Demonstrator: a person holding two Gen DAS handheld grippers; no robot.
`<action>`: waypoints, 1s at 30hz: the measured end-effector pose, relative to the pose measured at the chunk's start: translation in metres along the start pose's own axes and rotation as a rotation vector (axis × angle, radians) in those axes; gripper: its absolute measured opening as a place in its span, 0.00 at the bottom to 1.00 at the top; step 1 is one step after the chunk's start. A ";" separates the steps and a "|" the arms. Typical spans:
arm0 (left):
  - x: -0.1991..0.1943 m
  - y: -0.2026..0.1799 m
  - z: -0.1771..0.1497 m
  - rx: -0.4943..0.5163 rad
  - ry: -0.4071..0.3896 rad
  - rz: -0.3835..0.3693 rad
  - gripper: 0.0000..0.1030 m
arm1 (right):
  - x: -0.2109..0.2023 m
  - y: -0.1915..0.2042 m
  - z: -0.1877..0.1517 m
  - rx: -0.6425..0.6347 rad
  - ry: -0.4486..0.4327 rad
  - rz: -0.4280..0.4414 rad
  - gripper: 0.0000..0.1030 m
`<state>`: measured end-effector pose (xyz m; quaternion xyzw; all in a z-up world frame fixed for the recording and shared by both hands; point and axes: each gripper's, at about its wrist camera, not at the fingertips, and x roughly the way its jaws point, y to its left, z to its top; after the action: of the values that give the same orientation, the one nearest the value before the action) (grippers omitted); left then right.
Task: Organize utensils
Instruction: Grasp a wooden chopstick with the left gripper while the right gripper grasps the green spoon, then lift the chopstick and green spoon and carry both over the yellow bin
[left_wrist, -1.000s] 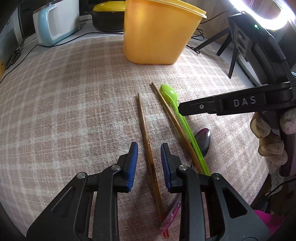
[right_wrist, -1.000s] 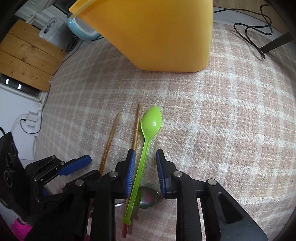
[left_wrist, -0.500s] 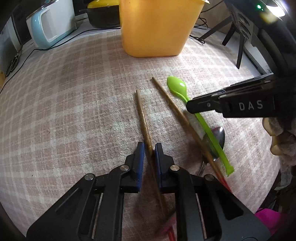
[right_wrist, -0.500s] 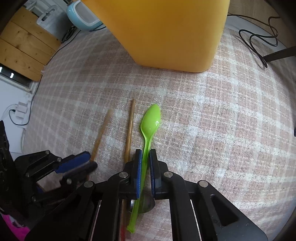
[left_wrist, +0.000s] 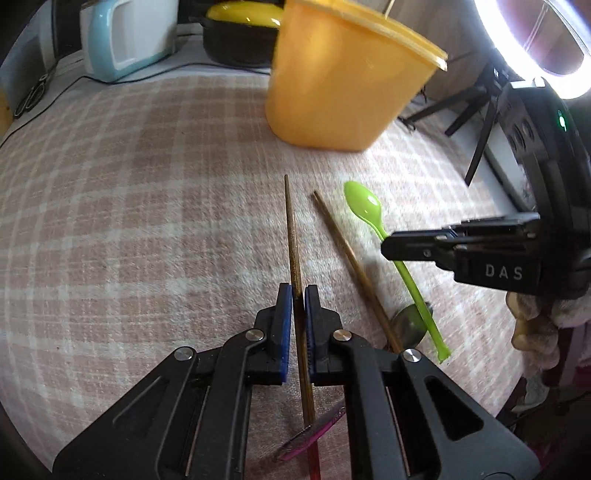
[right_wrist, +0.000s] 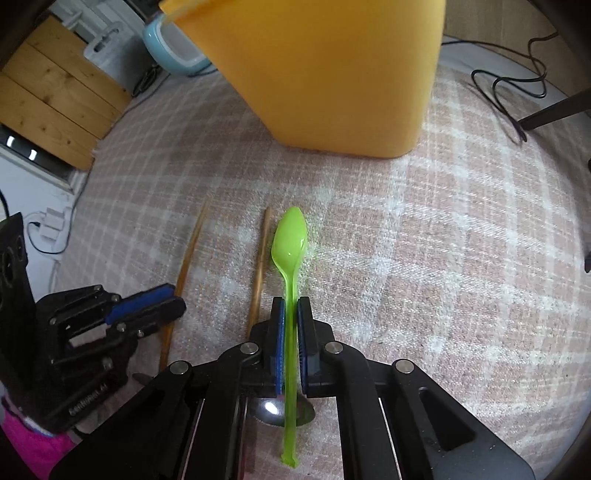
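On the cloth (left_wrist: 147, 206) a tub (left_wrist: 343, 81) stands at the far side. Nearer, in the left wrist view, lie a chopstick (left_wrist: 293, 240), a second chopstick (left_wrist: 347, 254) to its right, then a spoon (left_wrist: 373, 214). A metal spoon (right_wrist: 273, 410) lies under the spoon's handle. Behind the cloth sit an appliance (left_wrist: 125, 37) and a pot (left_wrist: 240, 33).

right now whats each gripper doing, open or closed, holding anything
Left gripper: closed on the left chopstick.
Right gripper: closed on the handle of the green spoon.
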<state>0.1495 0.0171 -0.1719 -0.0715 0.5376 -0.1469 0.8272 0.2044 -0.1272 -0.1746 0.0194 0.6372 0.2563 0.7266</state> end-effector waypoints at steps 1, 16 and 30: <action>-0.004 0.001 0.001 -0.006 -0.011 -0.003 0.05 | -0.004 0.000 -0.001 0.000 -0.012 0.007 0.05; -0.076 0.014 0.021 -0.016 -0.190 -0.004 0.04 | -0.071 -0.014 -0.016 -0.003 -0.205 0.061 0.05; -0.104 -0.007 0.035 0.035 -0.276 -0.033 0.04 | -0.122 -0.005 -0.027 0.004 -0.371 0.034 0.05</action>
<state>0.1411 0.0419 -0.0653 -0.0857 0.4146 -0.1587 0.8919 0.1739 -0.1885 -0.0697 0.0785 0.4923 0.2595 0.8272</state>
